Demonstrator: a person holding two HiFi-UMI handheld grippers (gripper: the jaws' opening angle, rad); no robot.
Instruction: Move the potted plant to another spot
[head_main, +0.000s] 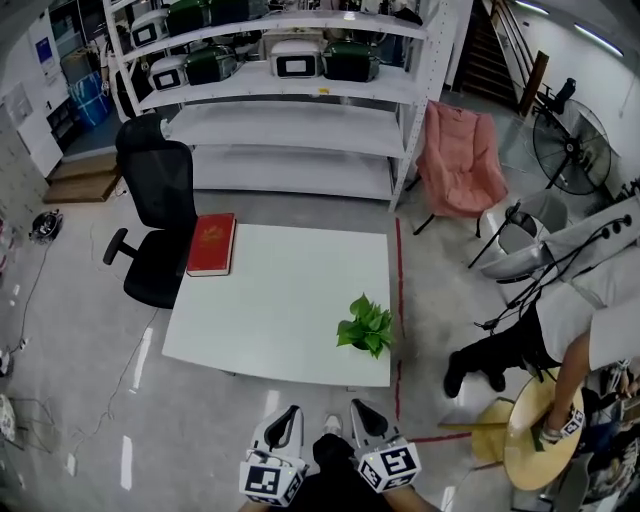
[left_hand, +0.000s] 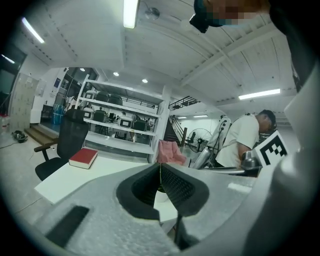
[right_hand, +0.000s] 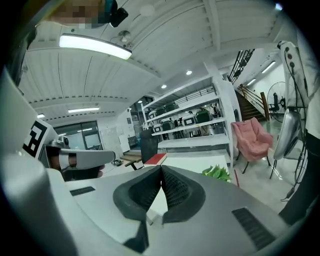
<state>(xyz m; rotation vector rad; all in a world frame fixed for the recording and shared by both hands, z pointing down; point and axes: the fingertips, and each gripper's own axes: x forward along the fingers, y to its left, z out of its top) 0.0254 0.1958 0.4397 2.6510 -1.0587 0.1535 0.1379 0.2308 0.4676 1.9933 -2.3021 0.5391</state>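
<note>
Left gripper and right gripper hover pinched together and empty, short of the near-right potted plant, seemingly awaiting approach.

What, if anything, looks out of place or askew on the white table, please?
Nothing stands out. The green leafy potted plant sits by the near right corner of the white square table; the red hardcover book lies flat at its far left corner. No spill or damage shows.

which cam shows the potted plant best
The head view: the whole potted plant shows from above, by the near right corner of the white table. The right gripper view catches only its leaves over the jaw's edge. In the left gripper view the shut jaws cover nearly all of it.
</note>
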